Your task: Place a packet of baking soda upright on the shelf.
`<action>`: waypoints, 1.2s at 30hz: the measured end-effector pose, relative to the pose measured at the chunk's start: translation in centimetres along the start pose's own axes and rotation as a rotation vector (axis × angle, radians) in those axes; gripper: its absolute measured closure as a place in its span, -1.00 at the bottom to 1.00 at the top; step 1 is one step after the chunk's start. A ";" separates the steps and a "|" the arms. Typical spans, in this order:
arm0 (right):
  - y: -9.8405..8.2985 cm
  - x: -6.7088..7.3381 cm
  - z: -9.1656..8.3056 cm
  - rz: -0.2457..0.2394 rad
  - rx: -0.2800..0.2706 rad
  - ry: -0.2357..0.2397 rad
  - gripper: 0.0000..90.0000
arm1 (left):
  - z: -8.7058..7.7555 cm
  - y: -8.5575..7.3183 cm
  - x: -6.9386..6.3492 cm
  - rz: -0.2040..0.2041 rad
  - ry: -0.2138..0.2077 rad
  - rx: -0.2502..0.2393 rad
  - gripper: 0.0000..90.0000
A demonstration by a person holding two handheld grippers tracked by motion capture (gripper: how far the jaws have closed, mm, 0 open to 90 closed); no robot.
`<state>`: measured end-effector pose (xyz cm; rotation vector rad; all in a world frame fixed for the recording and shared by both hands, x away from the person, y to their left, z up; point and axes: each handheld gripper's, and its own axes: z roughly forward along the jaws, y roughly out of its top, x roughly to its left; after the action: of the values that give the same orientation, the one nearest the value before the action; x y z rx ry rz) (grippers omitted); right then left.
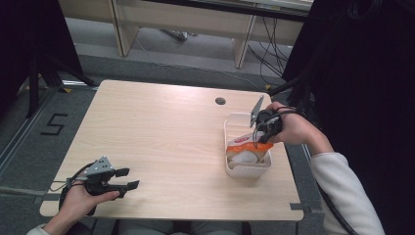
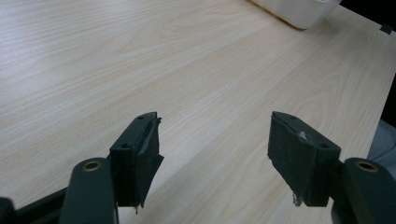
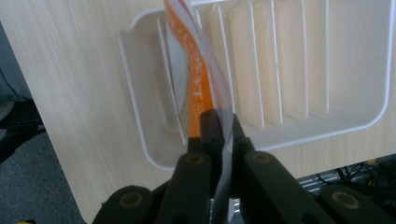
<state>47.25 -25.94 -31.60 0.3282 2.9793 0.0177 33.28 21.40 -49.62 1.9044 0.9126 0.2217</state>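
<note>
Left gripper (image 1: 128, 178) low over near-left corner of wooden table (image 1: 161, 142), held in left hand (image 1: 78, 198), pointing right across the top. Jaws wide apart in left gripper view (image 2: 212, 149), nothing between them, just bare woodgrain underneath. Corner of white bin visible far off at top of that view (image 2: 299, 11).

Mid-table: bare wood, cable grommet hole (image 1: 220, 101) near far edge.

Right side: white slotted plastic bin (image 1: 234, 169) near right edge of table, internal dividers visible in right gripper view (image 3: 140, 112). Clear plastic bag with orange band (image 1: 247, 146) standing in bin, at its near end, upper edge above the rim. Right gripper (image 1: 259, 134) angled down over bin from the far-right side, held in right hand (image 1: 293, 128). Jaws pinched tight on bag's top edge in right gripper view (image 3: 217, 133); orange strip and clear film (image 3: 198, 79) run up from between the pads toward bin's end slots. Bag contents look whitish, otherwise can't tell.
</note>
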 end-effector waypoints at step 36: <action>4.6 3.2 -1.9 -0.044 -0.261 -0.022 -0.01 | 0.0 0.0 0.0 -0.001 -0.007 -0.005 -0.26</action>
<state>44.85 -20.73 -30.06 0.2288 2.9129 0.3915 33.28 21.39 -49.67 1.8991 0.9082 0.2161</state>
